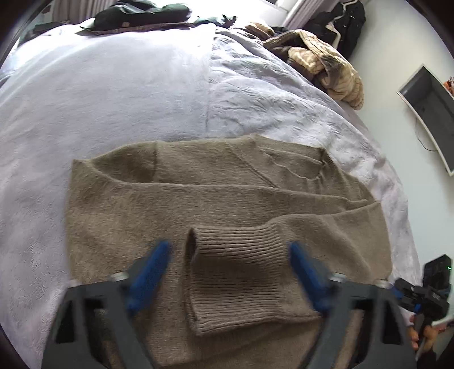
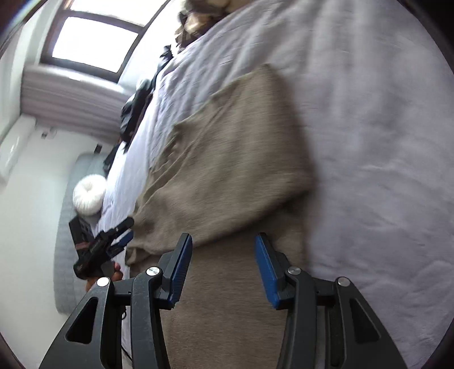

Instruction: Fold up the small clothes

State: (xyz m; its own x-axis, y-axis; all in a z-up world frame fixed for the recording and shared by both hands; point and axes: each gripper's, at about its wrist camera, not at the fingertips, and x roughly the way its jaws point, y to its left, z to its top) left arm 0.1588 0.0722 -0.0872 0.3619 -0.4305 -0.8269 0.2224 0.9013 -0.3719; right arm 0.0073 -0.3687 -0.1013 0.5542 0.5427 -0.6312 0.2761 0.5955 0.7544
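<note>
Here, left tool (image 1: 229, 272): spread, blue pads (image 1: 150, 272) either side of the ribbed cuff (image 1: 238, 272), not pressing it.
Right tool (image 2: 224, 266): spread, nothing pinched, hovering above the sweater (image 2: 227, 159).
Sweater (image 1: 170, 204): taupe, fuzzy, lying flat on the bed (image 1: 113, 93), one sleeve folded across the body, cuff resting on top near the lower hem.
Bed cover: pale lilac, smooth on one half, crinkled on the other.
Far side of bed: beige and brown jacket (image 1: 326, 65) heaped at the edge; dark garment (image 1: 142, 14) near the head.
Beyond the bed: window (image 2: 93, 42), white round cushion (image 2: 89, 194).
</note>
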